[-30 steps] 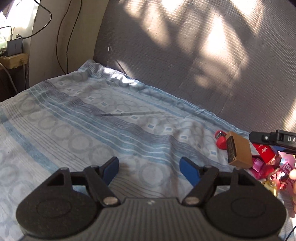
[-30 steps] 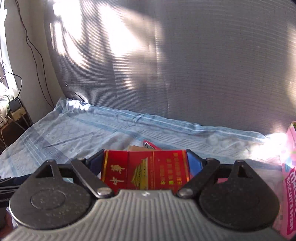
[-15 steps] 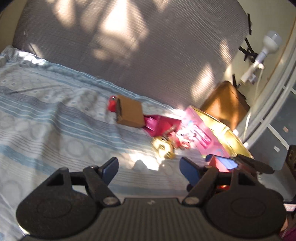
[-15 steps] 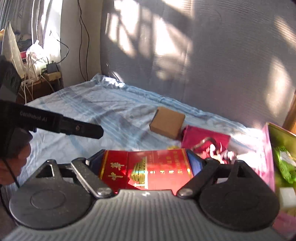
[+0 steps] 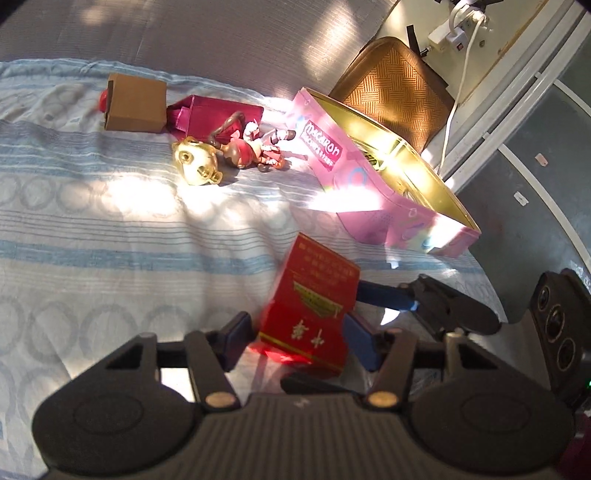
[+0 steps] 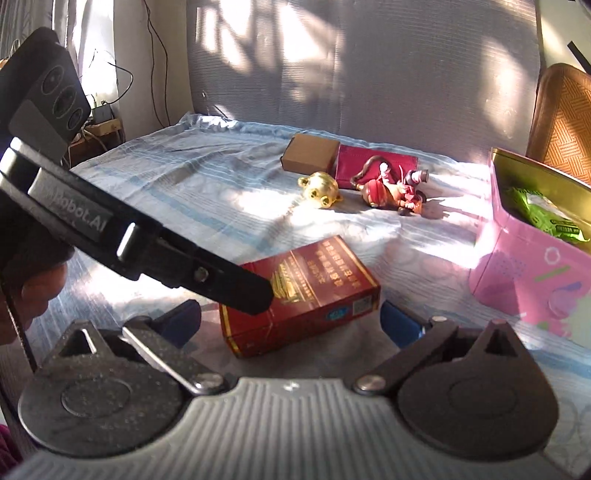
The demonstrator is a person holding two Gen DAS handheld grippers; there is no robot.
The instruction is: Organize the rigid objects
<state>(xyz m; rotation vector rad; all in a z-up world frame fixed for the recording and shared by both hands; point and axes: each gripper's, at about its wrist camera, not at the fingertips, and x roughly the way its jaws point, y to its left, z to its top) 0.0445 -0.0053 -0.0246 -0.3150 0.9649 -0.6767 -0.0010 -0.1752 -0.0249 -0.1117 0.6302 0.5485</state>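
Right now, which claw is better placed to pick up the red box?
Left, probably. The left claw is open with pads close on both sides of the red box; the right claw gapes wider, leaving bigger gaps.

Blue-striped bedsheet (image 5: 110, 221), woven brown chair (image 5: 399, 85), white power strip (image 5: 458, 26)

– what's behind the bed?
– a grey ribbed panel (image 6: 369, 66), dappled with sunlight.
– and the cover?
– a pale blue patterned sheet (image 5: 92, 229). a brown woven chair (image 5: 395, 85) stands beside it.
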